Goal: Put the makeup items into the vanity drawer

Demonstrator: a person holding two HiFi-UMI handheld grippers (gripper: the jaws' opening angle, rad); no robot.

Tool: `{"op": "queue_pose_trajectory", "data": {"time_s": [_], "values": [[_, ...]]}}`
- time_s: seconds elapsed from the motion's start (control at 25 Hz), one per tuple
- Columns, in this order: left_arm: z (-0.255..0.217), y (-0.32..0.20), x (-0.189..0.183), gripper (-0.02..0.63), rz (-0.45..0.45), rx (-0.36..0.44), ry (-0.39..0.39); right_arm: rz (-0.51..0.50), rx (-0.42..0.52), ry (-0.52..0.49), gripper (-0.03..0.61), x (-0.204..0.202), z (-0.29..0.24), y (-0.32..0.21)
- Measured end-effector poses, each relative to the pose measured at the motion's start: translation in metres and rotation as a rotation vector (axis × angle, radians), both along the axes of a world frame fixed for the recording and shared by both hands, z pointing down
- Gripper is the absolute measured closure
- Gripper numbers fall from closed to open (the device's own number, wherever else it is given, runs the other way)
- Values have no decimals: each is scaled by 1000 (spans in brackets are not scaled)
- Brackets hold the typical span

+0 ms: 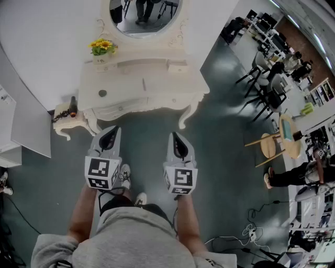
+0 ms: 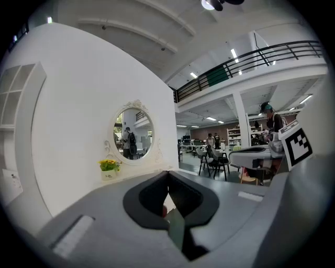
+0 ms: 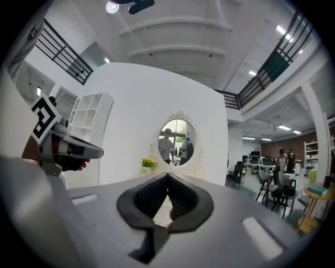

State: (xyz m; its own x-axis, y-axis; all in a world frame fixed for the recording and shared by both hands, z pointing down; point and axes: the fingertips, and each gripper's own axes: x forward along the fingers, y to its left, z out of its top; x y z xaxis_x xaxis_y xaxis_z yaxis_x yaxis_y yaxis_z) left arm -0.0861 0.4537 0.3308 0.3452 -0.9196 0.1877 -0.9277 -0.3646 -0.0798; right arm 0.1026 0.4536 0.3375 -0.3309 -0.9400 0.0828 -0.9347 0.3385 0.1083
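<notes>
The vanity (image 1: 157,78) looked like wood painted creamy white, with a smooth tabletop and bumpy carved edges. Its round mirror (image 1: 146,15) was shiny glass. The wall (image 1: 47,36) behind it was plain white and matt. The grey-green floor (image 1: 220,157) was smooth and a bit shiny where light fell on it. The left gripper (image 1: 111,132) and the right gripper (image 1: 176,138) had smooth, matt grey plastic shells. Their fingers (image 2: 149,201) were black, dull and rubbery, and on the right ones (image 3: 186,201) small ridges showed. The person's grey top (image 1: 131,241) was soft cloth. A stool (image 1: 268,145) looked like pale bare wood.
</notes>
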Motion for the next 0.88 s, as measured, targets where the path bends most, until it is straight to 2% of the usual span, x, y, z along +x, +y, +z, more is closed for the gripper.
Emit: {"op": "queue_pose_trajectory", "data": {"time_s": [0.48,0.88], "values": [[7,-51,1,603,14,-24,3,12,-24,-10,575,-1,7,-48],[6,-126,-8,603,35,-37,13,32,-49,-17,575,-13,3,-118]]}}
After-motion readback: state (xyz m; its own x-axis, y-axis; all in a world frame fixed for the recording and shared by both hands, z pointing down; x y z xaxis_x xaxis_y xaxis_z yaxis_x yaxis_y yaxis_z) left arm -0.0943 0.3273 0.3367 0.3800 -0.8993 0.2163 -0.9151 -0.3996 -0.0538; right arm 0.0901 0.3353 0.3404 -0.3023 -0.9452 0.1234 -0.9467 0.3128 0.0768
